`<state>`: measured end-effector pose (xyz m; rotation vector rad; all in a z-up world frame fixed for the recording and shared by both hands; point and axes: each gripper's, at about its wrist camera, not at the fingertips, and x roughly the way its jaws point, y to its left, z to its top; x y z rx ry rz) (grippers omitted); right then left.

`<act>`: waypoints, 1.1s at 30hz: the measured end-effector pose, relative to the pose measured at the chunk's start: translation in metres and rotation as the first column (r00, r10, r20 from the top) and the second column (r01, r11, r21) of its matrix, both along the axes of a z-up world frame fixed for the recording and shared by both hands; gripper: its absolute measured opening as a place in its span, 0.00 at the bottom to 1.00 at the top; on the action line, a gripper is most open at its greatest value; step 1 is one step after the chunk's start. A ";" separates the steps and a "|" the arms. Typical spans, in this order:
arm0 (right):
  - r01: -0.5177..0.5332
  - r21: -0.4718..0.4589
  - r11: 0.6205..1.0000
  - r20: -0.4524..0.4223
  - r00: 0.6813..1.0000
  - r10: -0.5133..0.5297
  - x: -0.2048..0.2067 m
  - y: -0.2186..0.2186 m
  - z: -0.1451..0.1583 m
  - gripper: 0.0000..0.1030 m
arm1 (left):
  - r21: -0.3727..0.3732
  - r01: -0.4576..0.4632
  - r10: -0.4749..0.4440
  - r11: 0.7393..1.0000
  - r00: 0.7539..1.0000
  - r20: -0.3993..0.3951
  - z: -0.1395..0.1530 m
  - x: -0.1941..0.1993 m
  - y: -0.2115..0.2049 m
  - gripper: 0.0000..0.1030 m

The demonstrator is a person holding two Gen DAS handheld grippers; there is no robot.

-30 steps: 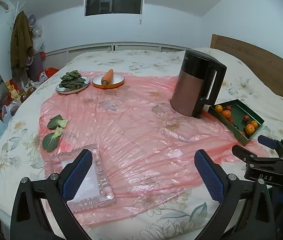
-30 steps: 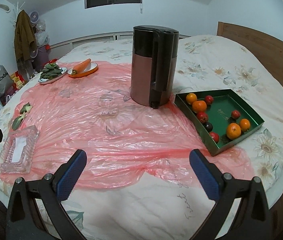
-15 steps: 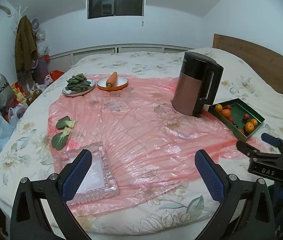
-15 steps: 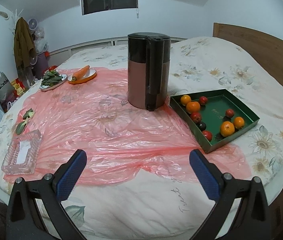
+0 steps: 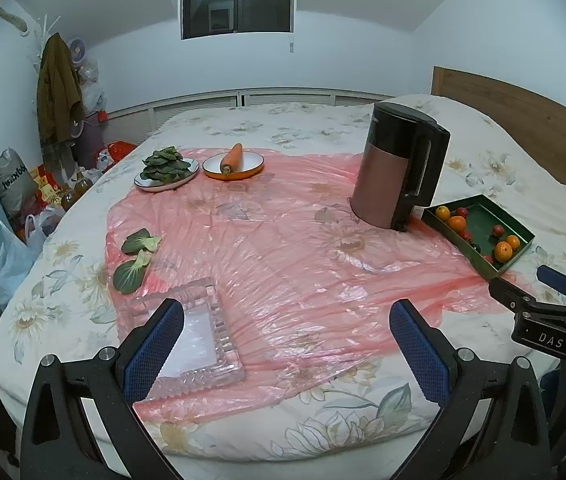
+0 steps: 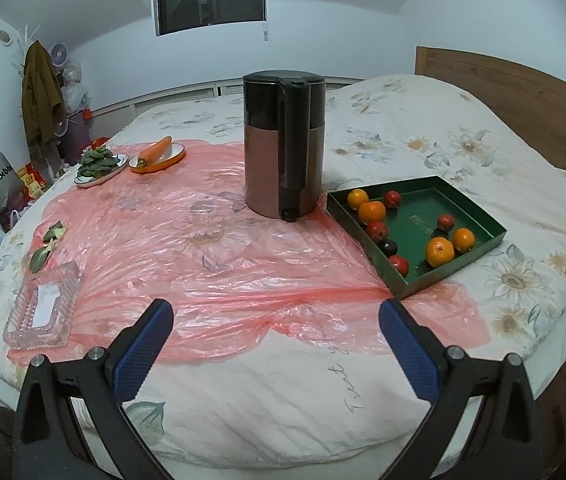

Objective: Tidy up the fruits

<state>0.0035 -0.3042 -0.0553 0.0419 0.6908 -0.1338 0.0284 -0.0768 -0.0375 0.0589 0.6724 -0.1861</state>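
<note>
A green tray [image 6: 479, 216] sits on the bed at the right and holds several oranges [image 6: 439, 251] and small red fruits [image 6: 377, 230]; it also shows in the left wrist view [image 5: 523, 236]. A clear glass dish [image 5: 199, 344] lies at the near left on the pink plastic sheet [image 5: 283, 248], also in the right wrist view [image 6: 43, 306]. My left gripper [image 5: 285, 350] is open and empty above the bed's near edge, its left finger over the glass dish. My right gripper [image 6: 275, 346] is open and empty, well short of the tray.
A brown and black kettle [image 6: 283, 152] stands beside the tray. A plate of greens [image 5: 166, 168] and an orange bowl with a carrot [image 5: 233, 162] sit at the far left. Two loose leaves [image 5: 135, 256] lie on the sheet. Clutter and bags stand on the floor at left.
Both grippers have drawn back and up from the bed, so more of it shows. Both stay open and empty. Nothing on the bed has moved.
</note>
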 end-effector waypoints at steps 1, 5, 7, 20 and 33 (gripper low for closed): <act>0.000 -0.003 1.000 0.002 1.000 0.000 -0.001 0.000 0.001 1.00 | -0.003 -0.001 0.001 1.000 1.000 0.001 0.000 0.000 0.000 0.98; 0.001 -0.013 1.000 0.011 1.000 -0.001 -0.003 0.002 0.005 1.00 | -0.010 -0.004 0.004 1.000 1.000 0.007 0.001 -0.002 0.003 0.98; 0.002 -0.016 1.000 0.011 1.000 -0.002 -0.004 0.003 0.006 1.00 | -0.009 -0.004 0.004 1.000 1.000 0.006 0.001 -0.002 0.003 0.98; -0.006 -0.020 1.000 0.004 1.000 0.006 -0.006 0.009 0.006 1.00 | -0.020 -0.010 0.010 1.000 1.000 0.013 0.003 -0.006 0.010 0.98; -0.007 -0.016 1.000 0.005 1.000 0.007 -0.007 0.011 0.007 1.00 | -0.026 -0.010 0.010 1.000 1.000 0.004 0.002 -0.007 0.013 0.98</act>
